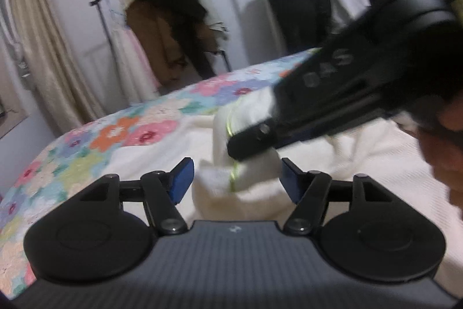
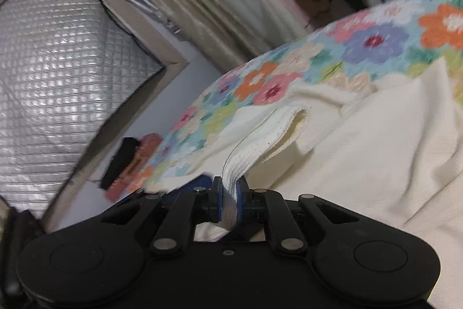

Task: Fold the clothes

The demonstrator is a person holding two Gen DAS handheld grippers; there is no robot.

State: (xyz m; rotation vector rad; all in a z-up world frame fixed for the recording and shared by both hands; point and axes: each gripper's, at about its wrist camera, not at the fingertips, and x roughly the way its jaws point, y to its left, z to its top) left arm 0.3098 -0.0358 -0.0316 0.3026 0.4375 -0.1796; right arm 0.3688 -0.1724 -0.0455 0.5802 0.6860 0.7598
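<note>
Cream garment [image 2: 376, 164] spread on flowered bedspread [image 2: 361, 48], partly bunched. Right gripper [image 2: 230, 199] clamped on ribbed white hem [image 2: 260, 141], lifted off the bed. Left gripper [image 1: 235, 181] released, jaws wide, hovering just short of a raised fold with green trim [image 1: 233, 178]. Risk noted: narrow pinch on hem likely to slip under pull; grippers close together, collision possible; loose fold liable to collapse before being caught.

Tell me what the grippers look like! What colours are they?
Both are black. The left gripper has blue pads on its fingertips, jointed black links with silver pins, two round discs and a ribbed grey body. The right gripper matches, and grey letters mark its side.
</note>
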